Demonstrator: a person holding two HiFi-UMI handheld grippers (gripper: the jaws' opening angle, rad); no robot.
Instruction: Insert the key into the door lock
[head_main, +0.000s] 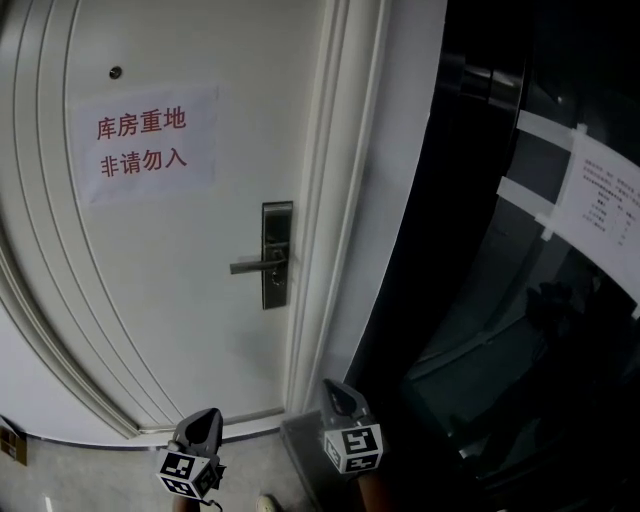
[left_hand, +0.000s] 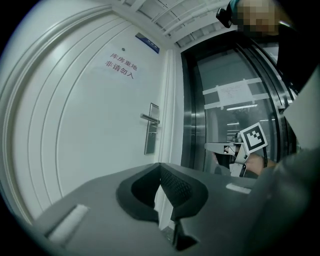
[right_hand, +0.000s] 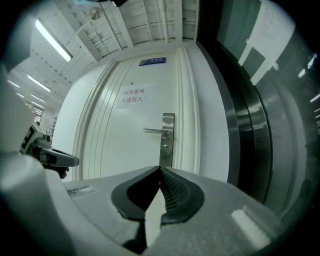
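Note:
A white door (head_main: 180, 300) carries a steel lock plate (head_main: 277, 255) with a lever handle (head_main: 254, 266) pointing left. The same plate shows in the left gripper view (left_hand: 151, 129) and the right gripper view (right_hand: 167, 140), where a small keyhole (right_hand: 164, 146) sits under the handle. Both grippers stay low and well back from the door, pointing level at it. My left gripper (head_main: 207, 413) (left_hand: 160, 166) is shut. My right gripper (head_main: 335, 385) (right_hand: 160, 168) is shut too, aimed roughly at the lock plate. No key shows at either tip.
A paper sign with red characters (head_main: 142, 142) is taped to the door. Right of the white door frame (head_main: 345, 200) stands a dark glass panel (head_main: 500, 300) with a taped notice (head_main: 605, 195). A blue plate (right_hand: 152, 62) hangs above the door.

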